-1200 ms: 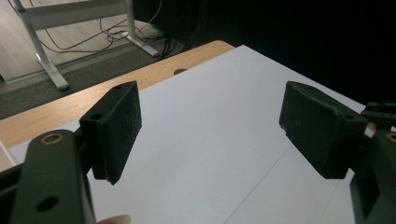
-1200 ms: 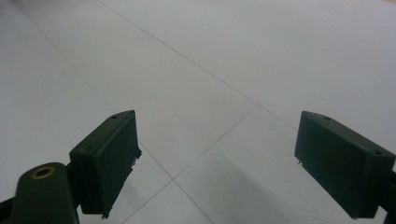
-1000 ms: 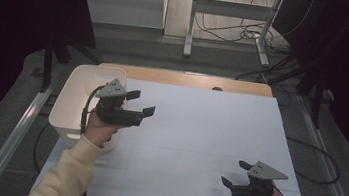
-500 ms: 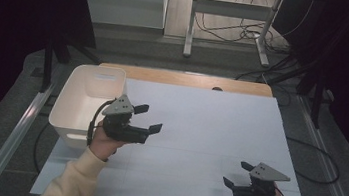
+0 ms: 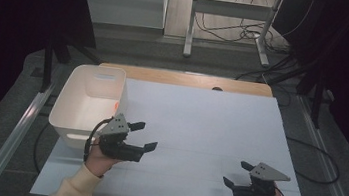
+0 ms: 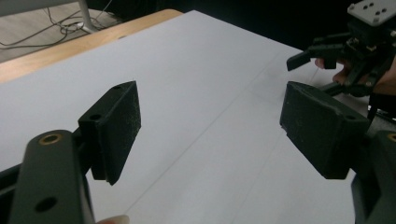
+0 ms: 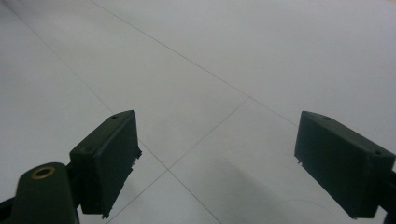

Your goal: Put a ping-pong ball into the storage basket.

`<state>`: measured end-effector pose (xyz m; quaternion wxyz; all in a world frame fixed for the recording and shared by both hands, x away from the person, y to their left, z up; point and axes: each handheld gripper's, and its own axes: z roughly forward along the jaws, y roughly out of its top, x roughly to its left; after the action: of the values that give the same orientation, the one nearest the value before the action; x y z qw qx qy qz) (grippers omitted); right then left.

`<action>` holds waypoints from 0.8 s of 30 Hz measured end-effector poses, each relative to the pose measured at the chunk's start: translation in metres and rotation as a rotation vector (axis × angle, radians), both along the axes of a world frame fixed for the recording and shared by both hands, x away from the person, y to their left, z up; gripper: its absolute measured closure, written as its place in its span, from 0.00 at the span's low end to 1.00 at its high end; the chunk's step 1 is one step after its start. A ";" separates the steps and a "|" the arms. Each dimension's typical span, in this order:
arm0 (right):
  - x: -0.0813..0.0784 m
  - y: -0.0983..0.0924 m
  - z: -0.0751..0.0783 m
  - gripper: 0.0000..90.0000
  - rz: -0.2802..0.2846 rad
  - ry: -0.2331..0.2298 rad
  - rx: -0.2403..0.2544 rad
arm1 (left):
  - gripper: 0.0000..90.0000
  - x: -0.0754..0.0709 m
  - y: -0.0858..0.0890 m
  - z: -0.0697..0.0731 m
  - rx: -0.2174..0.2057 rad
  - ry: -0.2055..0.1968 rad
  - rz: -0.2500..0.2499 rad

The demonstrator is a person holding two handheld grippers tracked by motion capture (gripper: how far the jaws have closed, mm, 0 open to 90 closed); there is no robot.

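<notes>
Between both sets of fingers lies bare white table [image 5: 198,131]; left gripper [image 5: 145,135] beside the white bin [image 5: 89,100], right gripper [image 5: 234,174], each spread apart, holding nothing.

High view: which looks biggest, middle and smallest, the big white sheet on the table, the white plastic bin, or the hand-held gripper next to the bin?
1. The large white sheet covering the table, by far.
2. The white rectangular plastic bin.
3. The black left hand-held gripper with its grey three-cornered plate, clearly smallest even though it sits nearer the camera than the bin.
</notes>
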<state>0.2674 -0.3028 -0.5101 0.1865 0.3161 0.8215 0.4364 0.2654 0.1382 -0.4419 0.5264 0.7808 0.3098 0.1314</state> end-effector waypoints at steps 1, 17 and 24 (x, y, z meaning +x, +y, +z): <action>0.000 0.000 0.000 0.16 0.000 0.001 -0.002 | 0.24 -0.001 0.001 -0.003 0.002 0.004 -0.006; 0.000 0.000 -0.001 0.16 0.000 0.004 -0.004 | 0.24 -0.016 0.029 -0.043 0.026 0.050 0.057; 0.000 0.000 -0.001 0.16 -0.001 0.002 -0.002 | 0.24 -0.023 0.041 -0.055 0.024 0.060 0.092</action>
<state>0.2675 -0.3027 -0.5114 0.1861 0.3167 0.8221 0.4350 0.2420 0.1794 -0.4972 0.5009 0.7756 0.3594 0.1358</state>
